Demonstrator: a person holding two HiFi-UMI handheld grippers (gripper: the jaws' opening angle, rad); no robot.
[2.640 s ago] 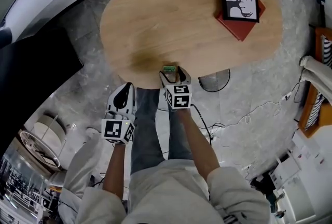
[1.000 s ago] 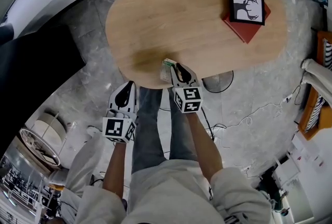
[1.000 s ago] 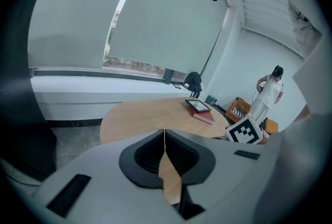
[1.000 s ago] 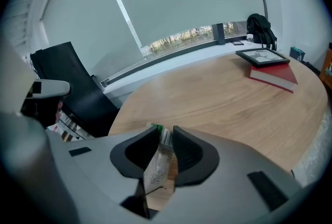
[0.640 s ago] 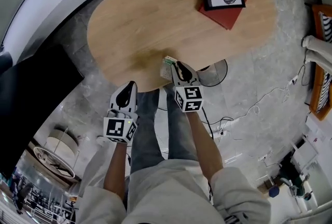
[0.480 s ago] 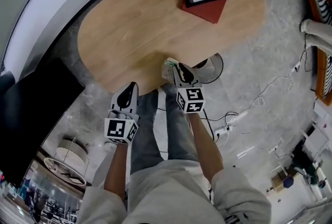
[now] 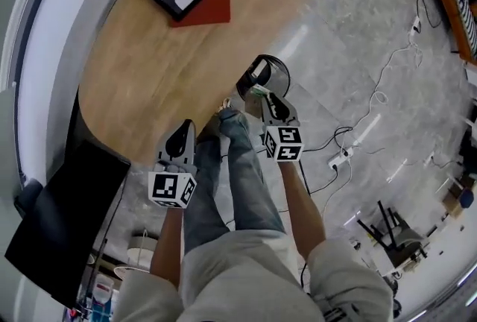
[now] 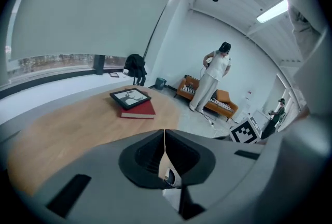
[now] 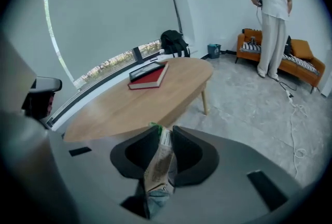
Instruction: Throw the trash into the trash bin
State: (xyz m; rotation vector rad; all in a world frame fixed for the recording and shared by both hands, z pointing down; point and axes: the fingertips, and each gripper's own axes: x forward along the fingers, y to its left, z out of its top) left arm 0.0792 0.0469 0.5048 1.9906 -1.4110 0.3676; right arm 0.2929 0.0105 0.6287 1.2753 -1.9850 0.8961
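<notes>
Trash wrapper (image 9: 158,166) pinched by right gripper (image 9: 166,130) jaws (left gripper (image 8: 165,141) jaws pressed together).

Left tool (image 8: 165,137) closed (right tool (image 9: 165,136) clamped)

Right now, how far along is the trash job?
Done: the wrapper is off the table, clamped in the right gripper. In hand: that gripper hovers at the edge of the trash bin. Left: release it inside. The left gripper is shut and empty.

right hand-held gripper (image 7: 264,96) with trash (image 7: 256,91) at trash bin (image 7: 282,70) rim | left hand-held gripper (image 7: 183,127) by table (image 7: 149,67)
</notes>
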